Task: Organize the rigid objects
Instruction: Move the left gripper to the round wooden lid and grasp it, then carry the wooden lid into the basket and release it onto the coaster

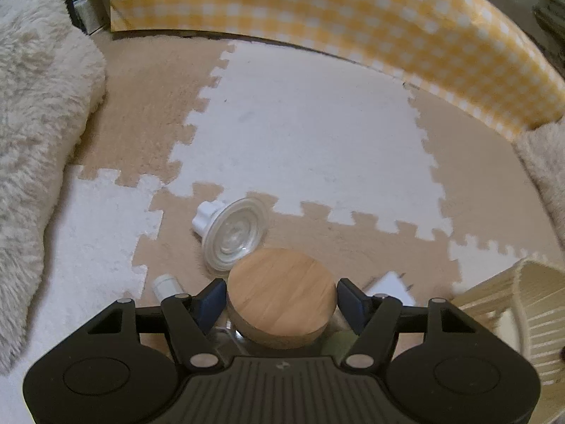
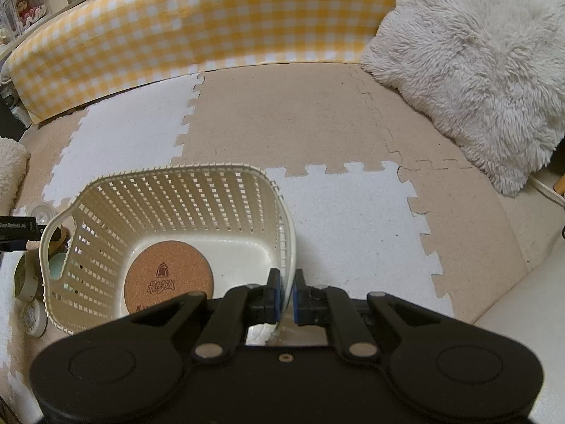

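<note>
Black linkage arms of the left gripper (image 1: 281, 295) fill the bottom of its own view, and between the blue pads sits a round wooden lid (image 1: 281, 296) on a glass jar (image 1: 233, 341) whose body shows only as a sliver beneath; each pad stands close against the lid's edge, but whether they press on it cannot be told. Just beyond the lid lies a clear plastic funnel-shaped part (image 1: 231, 236) on its side, its rim almost touching the lid, and a small white tube (image 1: 166, 284) lies near the left pad. Ahead, the white and tan foam puzzle mat (image 1: 300, 134) is open all the way to the yellow checked barrier (image 1: 317, 10); a shaggy cream cushion (image 1: 39, 134) closes the left side and the cream basket (image 1: 536, 321) crowds the right edge. In the right view, the right gripper (image 2: 287, 295) has its jaws clamped on the near right wall of that slotted basket (image 2: 176, 194), the thin plastic rim pinched between the blue pads. Inside, a round cork coaster (image 2: 168, 277) lies flat on the basket floor toward the left, leaving the right half of the floor bare. To the right of the basket the mat runs clear up to a fluffy white pillow (image 2: 469, 70) at the far corner.
</note>
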The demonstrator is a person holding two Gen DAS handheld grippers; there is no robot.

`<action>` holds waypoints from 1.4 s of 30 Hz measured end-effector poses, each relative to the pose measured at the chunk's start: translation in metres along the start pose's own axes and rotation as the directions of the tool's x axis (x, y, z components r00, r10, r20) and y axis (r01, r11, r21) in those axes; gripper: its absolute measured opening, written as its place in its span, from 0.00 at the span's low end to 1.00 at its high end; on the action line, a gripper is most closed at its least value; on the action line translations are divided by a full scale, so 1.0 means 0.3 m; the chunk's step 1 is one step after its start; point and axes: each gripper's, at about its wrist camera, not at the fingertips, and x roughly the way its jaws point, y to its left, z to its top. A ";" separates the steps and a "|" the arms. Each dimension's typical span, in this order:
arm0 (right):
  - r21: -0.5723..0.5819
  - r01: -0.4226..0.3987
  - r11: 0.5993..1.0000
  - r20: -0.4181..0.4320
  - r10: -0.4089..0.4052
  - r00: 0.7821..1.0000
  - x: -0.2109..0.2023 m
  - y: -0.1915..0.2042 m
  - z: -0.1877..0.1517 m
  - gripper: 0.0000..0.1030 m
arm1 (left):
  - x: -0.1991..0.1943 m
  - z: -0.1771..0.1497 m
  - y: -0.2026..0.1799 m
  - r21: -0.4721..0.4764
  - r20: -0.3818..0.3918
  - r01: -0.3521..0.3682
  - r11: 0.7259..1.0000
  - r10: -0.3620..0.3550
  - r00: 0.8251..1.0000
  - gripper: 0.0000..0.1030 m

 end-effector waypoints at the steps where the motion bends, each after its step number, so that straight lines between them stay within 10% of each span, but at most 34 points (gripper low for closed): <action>1: 0.000 0.000 1.000 0.000 0.000 1.000 0.000 0.000 0.000 0.07 | -0.014 0.002 -0.004 -0.006 0.006 0.013 1.000 -0.013 1.000 0.67; 12: 0.002 -0.001 1.000 0.001 0.001 1.000 0.000 -0.002 -0.002 0.07 | -0.241 0.013 -0.180 0.094 0.137 0.207 0.974 -0.219 0.966 0.67; 23: 0.002 -0.002 1.000 0.002 0.002 1.000 0.000 -0.003 -0.003 0.07 | -0.352 -0.108 -0.413 0.415 0.174 0.305 0.857 -0.404 0.898 0.67; 42: 0.002 -0.003 1.000 0.002 0.003 1.000 0.001 -0.005 -0.005 0.07 | -0.256 -0.227 -0.485 0.542 0.061 0.257 0.800 -0.343 0.937 0.67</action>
